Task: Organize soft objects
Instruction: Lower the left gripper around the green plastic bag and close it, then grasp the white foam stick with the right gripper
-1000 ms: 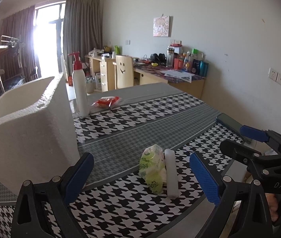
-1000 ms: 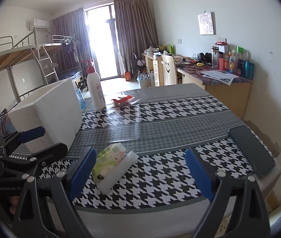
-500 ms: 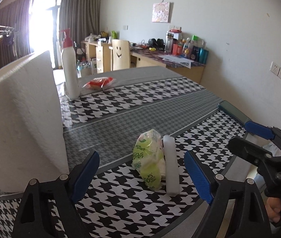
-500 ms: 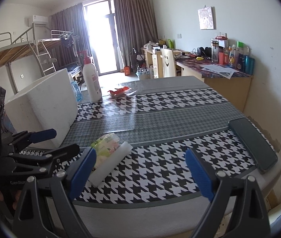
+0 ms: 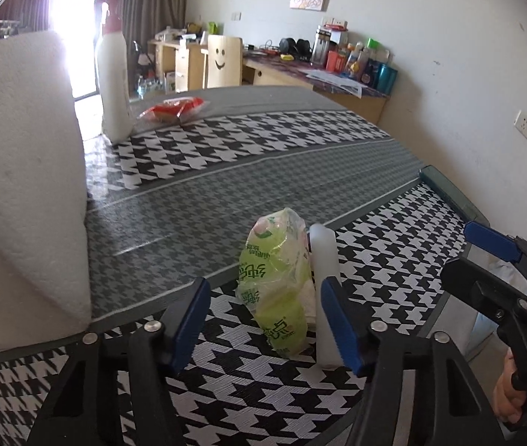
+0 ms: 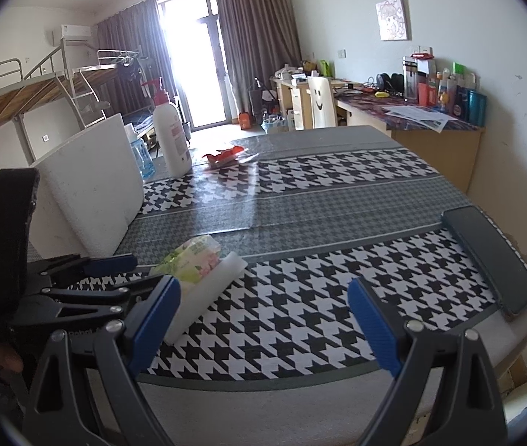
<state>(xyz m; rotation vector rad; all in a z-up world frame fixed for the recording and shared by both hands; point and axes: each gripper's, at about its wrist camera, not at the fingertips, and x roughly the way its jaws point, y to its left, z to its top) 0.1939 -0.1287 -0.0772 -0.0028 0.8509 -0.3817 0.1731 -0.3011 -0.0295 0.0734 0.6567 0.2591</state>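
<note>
Only our right view shows the phone [image 6: 490, 260] on the table [image 6: 300, 193]; our left tool [image 5: 265, 319] is closing around the tissue pack [image 5: 276, 282] without pinching it, while the right tool [image 6: 263, 319] gapes empty.

Tissue pack [image 5: 276, 290] on the worktop [image 5: 263, 171] near its front edge, foam bar [image 5: 323, 260] touching its right side, foam box [image 5: 22, 186] at left, pump bottle [image 5: 114, 85] and wrapped packet [image 5: 172, 107] behind, phone [image 6: 493, 260] at right edge.
</note>
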